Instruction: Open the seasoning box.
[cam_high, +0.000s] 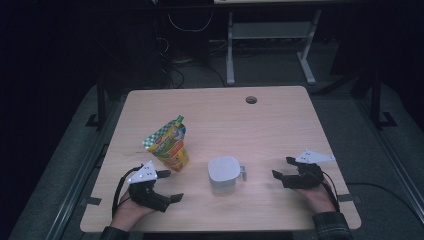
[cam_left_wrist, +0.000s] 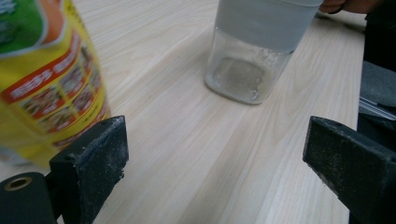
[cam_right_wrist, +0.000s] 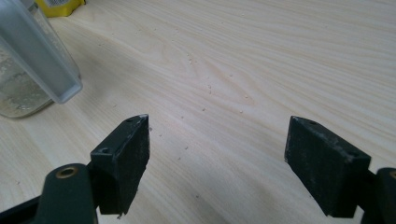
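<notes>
High view: left hand-held gripper (cam_high: 170, 186) and right hand-held gripper (cam_high: 283, 167) gape wide, gripping nothing, flanking the lidded jar (cam_high: 224, 173).

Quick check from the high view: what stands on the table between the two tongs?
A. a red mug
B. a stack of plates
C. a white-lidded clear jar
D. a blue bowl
C: the white-lidded clear jar stands on the table between the left tongs and the right tongs, with the yellow snack pouch behind the left one.
</notes>
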